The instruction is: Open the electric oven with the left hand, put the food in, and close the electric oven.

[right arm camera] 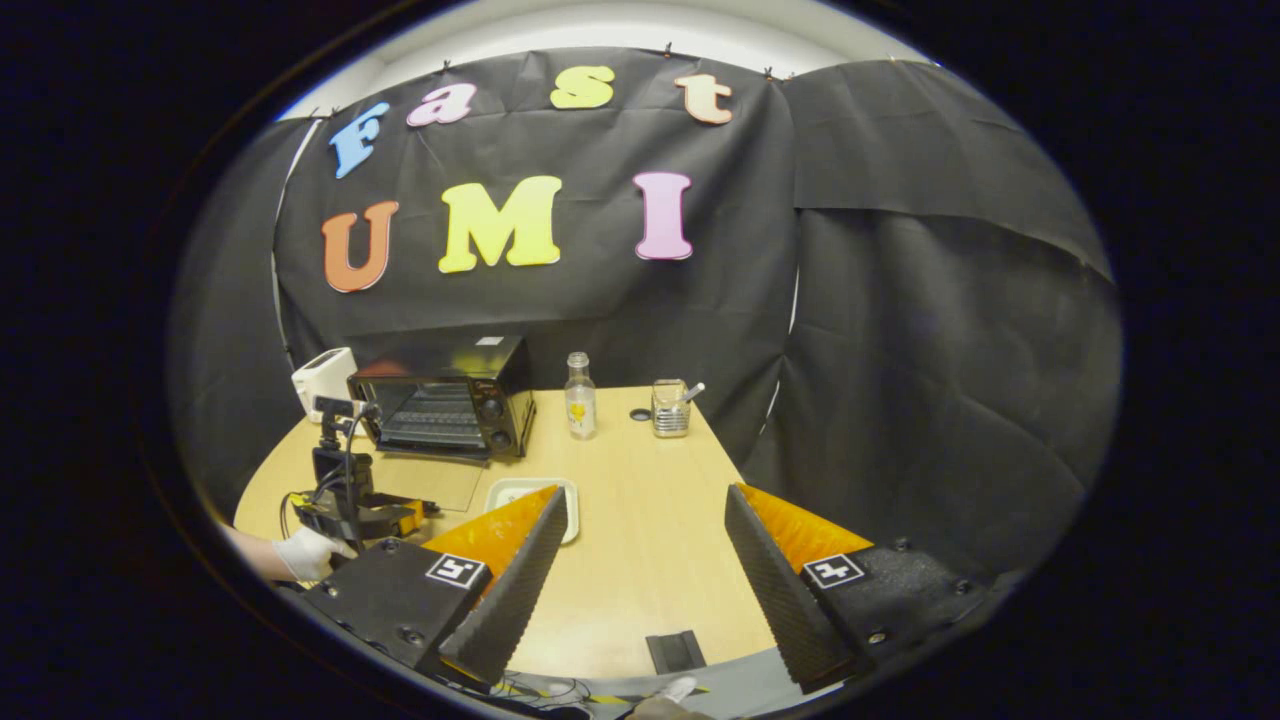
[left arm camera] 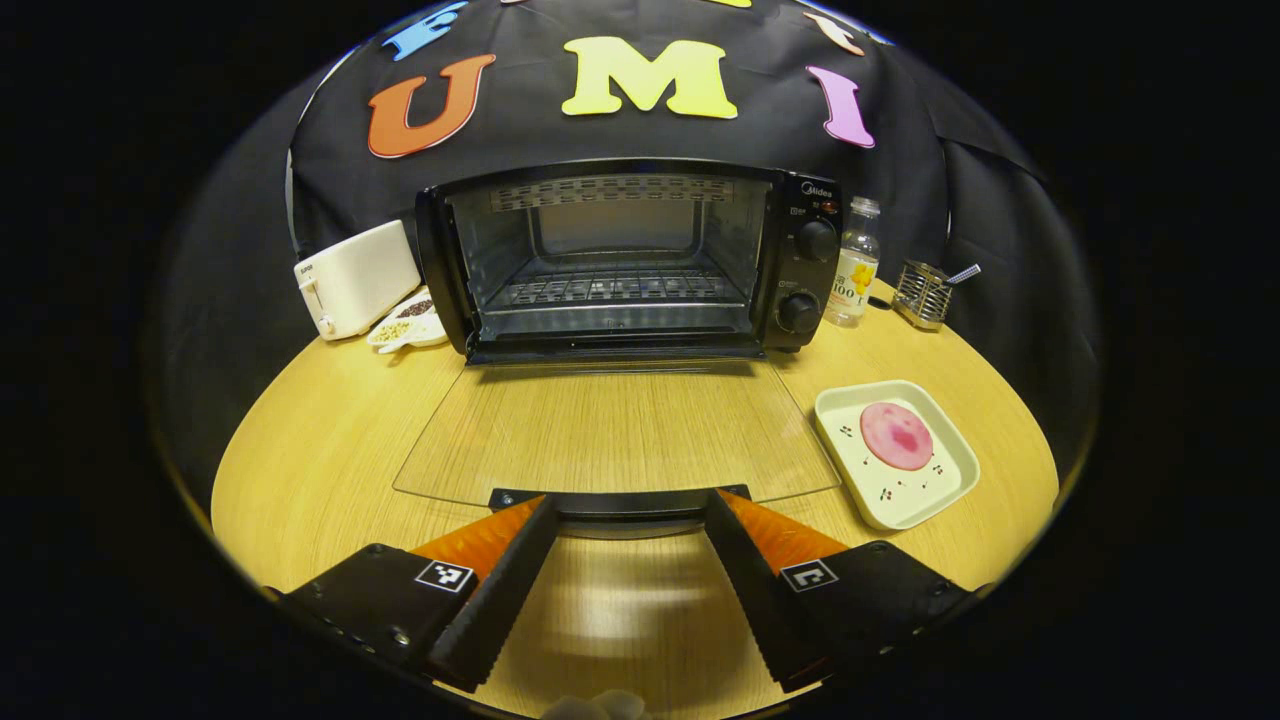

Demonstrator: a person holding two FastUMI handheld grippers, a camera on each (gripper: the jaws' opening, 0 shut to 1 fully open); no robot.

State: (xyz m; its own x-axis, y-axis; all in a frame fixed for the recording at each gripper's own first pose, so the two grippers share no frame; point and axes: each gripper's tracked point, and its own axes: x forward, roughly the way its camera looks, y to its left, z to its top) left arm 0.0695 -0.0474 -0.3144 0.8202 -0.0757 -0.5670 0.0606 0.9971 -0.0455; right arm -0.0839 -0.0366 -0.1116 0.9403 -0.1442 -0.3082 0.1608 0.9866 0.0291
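The black electric oven [left arm camera: 620,260] stands at the back of the round wooden table with its cavity and wire rack showing. Its glass door [left arm camera: 610,430] lies folded down flat, and the door's handle [left arm camera: 620,503] sits just ahead of my left gripper [left arm camera: 630,505], which is open and holds nothing. The food, a pink round slice [left arm camera: 897,435], rests on a white square plate [left arm camera: 940,480] to the right of the door. My right gripper [right arm camera: 640,500] hovers open above the table's near right side, far from the oven [right arm camera: 445,395]. Its left finger half hides the plate [right arm camera: 510,488]. A gloved hand holds the left gripper [right arm camera: 350,510].
A white toaster [left arm camera: 355,278] and a small dish of seeds [left arm camera: 410,322] sit left of the oven. A clear bottle [left arm camera: 855,265] and a wire holder [left arm camera: 922,293] stand to its right. A small black block [right arm camera: 675,650] lies near the table's front edge.
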